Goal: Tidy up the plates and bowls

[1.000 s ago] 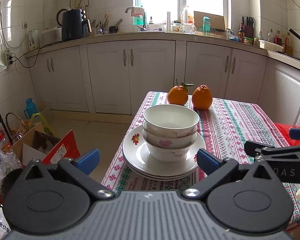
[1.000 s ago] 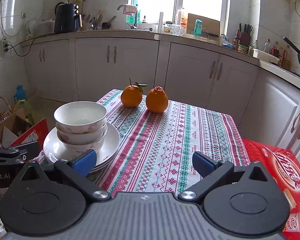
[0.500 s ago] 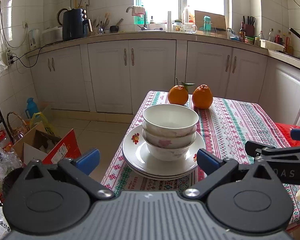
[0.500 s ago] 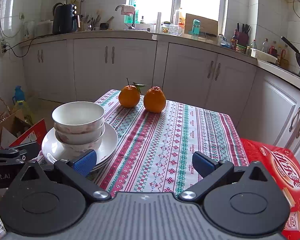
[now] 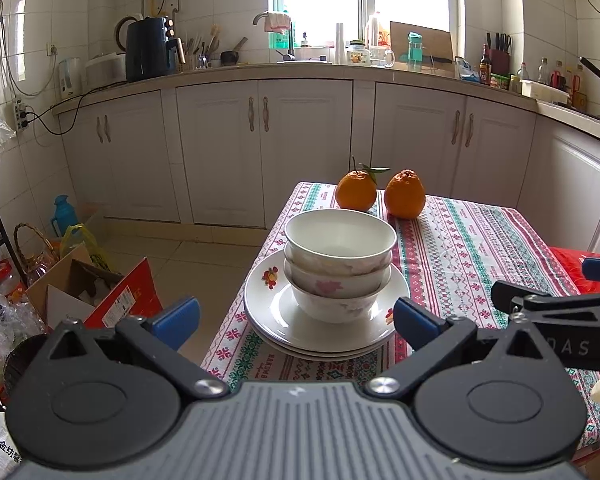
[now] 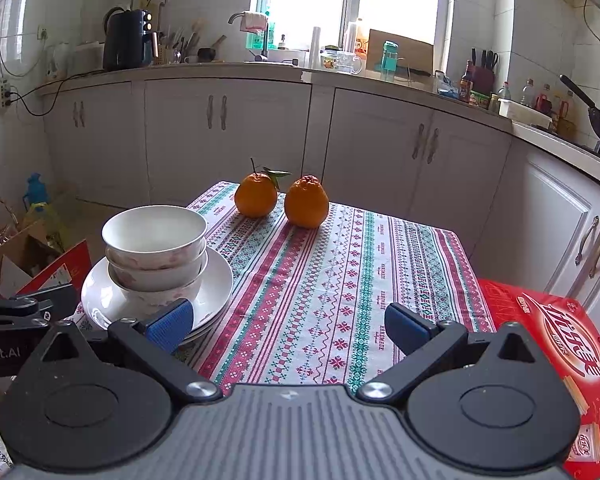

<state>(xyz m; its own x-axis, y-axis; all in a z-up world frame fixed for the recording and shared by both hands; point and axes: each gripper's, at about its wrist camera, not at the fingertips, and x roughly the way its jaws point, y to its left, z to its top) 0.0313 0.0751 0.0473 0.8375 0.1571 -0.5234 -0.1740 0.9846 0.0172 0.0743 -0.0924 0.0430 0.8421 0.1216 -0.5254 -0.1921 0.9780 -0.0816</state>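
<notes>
Three white flowered bowls (image 5: 339, 264) are nested in a stack on a stack of white plates (image 5: 276, 312) at the near left of the table; both also show in the right wrist view, bowls (image 6: 155, 248) and plates (image 6: 216, 280). My left gripper (image 5: 296, 320) is open and empty, just short of the plates. My right gripper (image 6: 288, 326) is open and empty over the tablecloth, right of the stack. It also shows in the left wrist view (image 5: 556, 304).
Two oranges (image 5: 356, 190) (image 5: 405, 194) sit at the table's far edge on the patterned tablecloth (image 6: 340, 272). A red box (image 6: 556, 344) lies at the right. Cardboard boxes (image 5: 84, 292) and bags stand on the floor at the left. Kitchen cabinets (image 5: 260, 152) stand behind.
Both grippers have drifted very slightly; the stack of bowls and plates has not moved.
</notes>
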